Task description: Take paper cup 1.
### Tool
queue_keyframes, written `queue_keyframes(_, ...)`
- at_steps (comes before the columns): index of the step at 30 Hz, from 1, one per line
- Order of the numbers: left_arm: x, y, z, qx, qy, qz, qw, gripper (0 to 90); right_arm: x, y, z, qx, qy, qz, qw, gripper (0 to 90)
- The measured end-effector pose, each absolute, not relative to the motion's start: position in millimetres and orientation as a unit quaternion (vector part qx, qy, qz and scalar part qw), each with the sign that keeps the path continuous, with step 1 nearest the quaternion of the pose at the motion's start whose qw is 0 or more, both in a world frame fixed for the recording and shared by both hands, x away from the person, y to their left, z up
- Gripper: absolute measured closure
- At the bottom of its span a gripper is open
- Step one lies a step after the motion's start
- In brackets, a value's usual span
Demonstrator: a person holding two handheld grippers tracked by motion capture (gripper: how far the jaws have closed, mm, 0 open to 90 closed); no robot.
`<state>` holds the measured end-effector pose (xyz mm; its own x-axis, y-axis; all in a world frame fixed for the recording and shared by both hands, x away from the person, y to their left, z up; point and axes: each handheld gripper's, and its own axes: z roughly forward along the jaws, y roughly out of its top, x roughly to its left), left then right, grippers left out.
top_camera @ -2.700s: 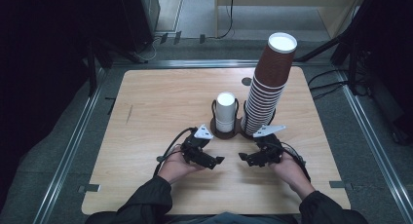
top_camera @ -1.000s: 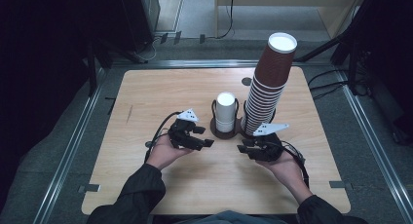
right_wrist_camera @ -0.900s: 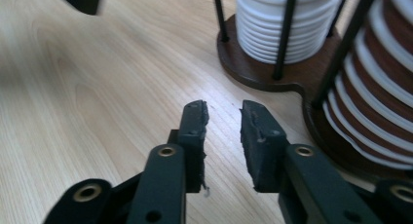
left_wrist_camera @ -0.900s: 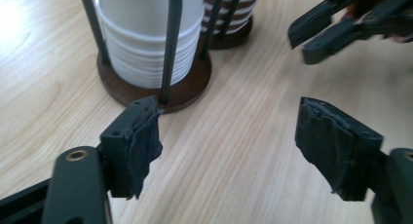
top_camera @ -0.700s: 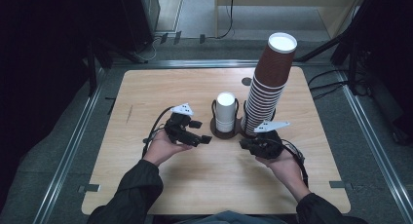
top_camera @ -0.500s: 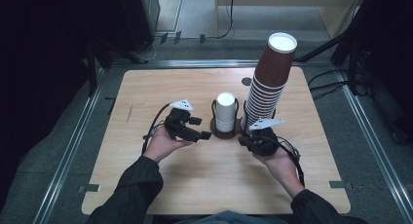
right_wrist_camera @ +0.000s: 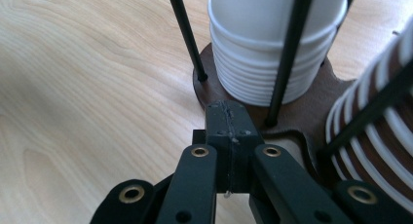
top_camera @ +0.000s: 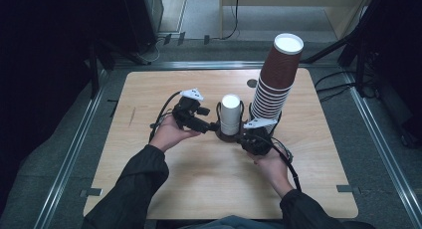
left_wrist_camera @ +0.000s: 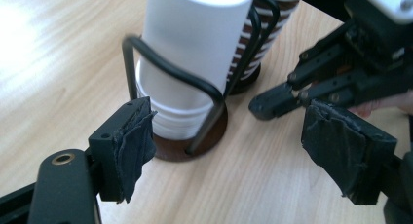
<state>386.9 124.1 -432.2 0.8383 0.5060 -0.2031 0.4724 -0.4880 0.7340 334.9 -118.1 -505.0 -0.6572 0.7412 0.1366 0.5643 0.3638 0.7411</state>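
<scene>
A stack of white paper cups (top_camera: 230,114) (left_wrist_camera: 195,53) (right_wrist_camera: 272,48) stands in a black wire holder on a brown base (left_wrist_camera: 214,131) (right_wrist_camera: 302,117). Beside it on the right rises a tall stack of brown cups (top_camera: 276,79) (right_wrist_camera: 380,131). My left gripper (top_camera: 211,125) (left_wrist_camera: 238,146) sits just left of the white stack. Its jaws have just been opening and stand open with nothing between them. My right gripper (top_camera: 247,139) (right_wrist_camera: 229,121) is shut, its tips at the front edge of the brown base. It also appears in the left gripper view as the right gripper (left_wrist_camera: 263,104).
The holder stands mid-table on a light wooden tabletop (top_camera: 199,189). A small dark round hole (top_camera: 252,83) lies behind the cups. Metal rails (top_camera: 74,149) frame the table, with dark floor and cables beyond.
My left gripper has moved right toward the white cups and its jaws have spread. My right gripper has slid left to the holder's base and its jaws have come together.
</scene>
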Motion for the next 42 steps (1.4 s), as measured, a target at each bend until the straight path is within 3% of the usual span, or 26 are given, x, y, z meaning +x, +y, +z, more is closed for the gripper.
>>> queue_keyframes(8,403.2,111.3,-419.6,0.866,0.272,0.023,0.42,18.8,338.5,-105.3,-509.5,0.394,0.806,0.415,0.151,89.9)
queue_keyframes(23,424.3,80.2,-413.9,0.88,0.25,0.043,0.401,20.0,346.3,-95.1,-513.3,0.42,0.788,0.421,0.158,89.6)
queue_keyframes(33,425.9,73.8,-418.7,0.882,0.246,0.066,0.396,31.4,346.9,-94.8,-513.0,0.42,0.785,0.427,0.156,89.6)
queue_keyframes(42,422.6,74.3,-414.9,0.883,0.246,0.083,0.392,34.0,347.3,-92.7,-512.0,0.419,0.786,0.426,0.156,89.6)
